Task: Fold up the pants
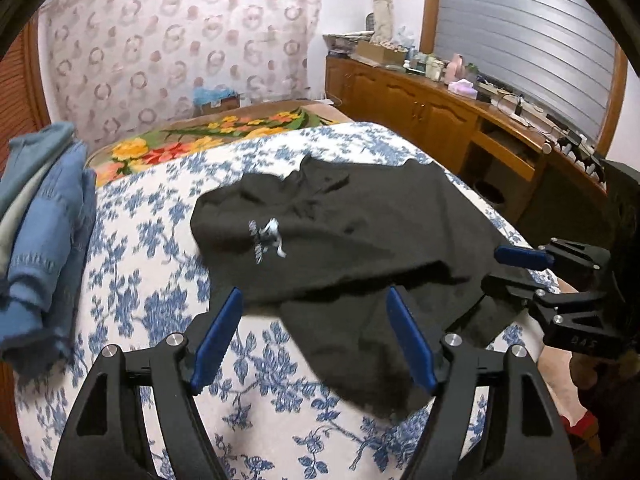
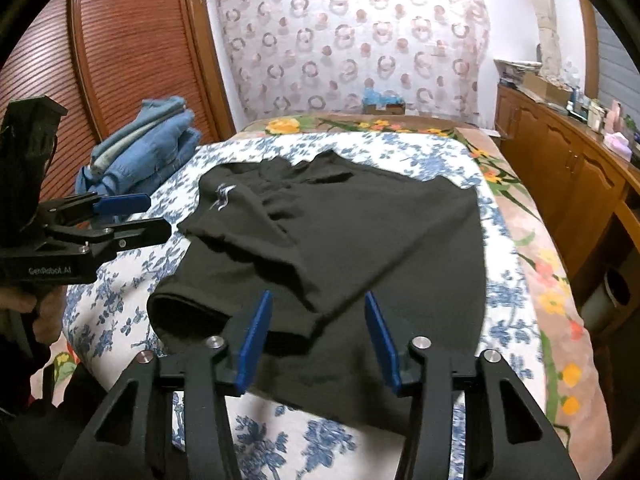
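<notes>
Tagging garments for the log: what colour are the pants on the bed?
Black pants with a small white logo; the right wrist view shows them best.

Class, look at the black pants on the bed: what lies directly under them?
The black pants lie on a blue-flowered white sheet, which shows all around them. Whatever sits beneath the pants' middle is covered.
</notes>
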Demonstrator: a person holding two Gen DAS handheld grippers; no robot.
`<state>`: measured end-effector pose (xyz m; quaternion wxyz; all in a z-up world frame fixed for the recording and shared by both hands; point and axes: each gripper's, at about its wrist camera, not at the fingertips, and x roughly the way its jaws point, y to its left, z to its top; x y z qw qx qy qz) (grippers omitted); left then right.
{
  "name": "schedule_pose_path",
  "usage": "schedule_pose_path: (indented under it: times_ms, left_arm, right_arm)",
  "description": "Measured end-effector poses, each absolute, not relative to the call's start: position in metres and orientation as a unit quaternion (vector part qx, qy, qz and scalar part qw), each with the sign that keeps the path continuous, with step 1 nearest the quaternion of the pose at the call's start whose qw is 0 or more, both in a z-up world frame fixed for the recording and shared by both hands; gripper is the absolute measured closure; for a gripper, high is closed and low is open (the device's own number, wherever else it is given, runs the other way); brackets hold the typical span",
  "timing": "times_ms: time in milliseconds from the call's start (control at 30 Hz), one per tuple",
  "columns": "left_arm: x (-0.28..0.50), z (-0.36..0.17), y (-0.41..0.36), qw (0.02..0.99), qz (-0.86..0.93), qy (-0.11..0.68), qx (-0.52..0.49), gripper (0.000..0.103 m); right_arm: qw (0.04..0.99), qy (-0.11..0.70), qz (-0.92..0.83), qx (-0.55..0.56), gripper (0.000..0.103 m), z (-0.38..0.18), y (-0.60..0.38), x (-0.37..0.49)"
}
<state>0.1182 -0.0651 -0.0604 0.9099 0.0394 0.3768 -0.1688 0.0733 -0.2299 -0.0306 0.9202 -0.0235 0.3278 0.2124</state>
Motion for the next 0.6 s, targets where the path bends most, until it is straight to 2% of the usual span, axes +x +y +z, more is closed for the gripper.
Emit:
schedule_pose_path:
  times_ms: [200, 367, 467, 600]
  left_arm:
    - [0.113, -0.075, -0.060, 0.907, -0.164, 0.386, 0.035, 0.028]
    - [0.113, -0.084, -0.056, 0.903, -0.162, 0.398, 0.030, 0.028]
    - [0.112, -0.084, -0.056, 0.903, -0.161, 0.396, 0.028, 0.028]
    - [0.110, -0.081, -0.057, 0.905, -0.164, 0.393, 0.029, 0.028]
  right_arm:
    - [0.909, 0.354, 0.220, -0.023, 0.066, -0.043, -0.220, 0.086]
    - [0.899, 0.366, 0.239, -0.026, 0.087, -0.047, -0.214, 0.091]
    - [0.900, 0.359, 0.246, -0.025, 0.095, -0.043, -0.213, 0.091]
    - [0.910, 0.333, 0.245, -0.027, 0.099, -0.028, -0.220, 0.084]
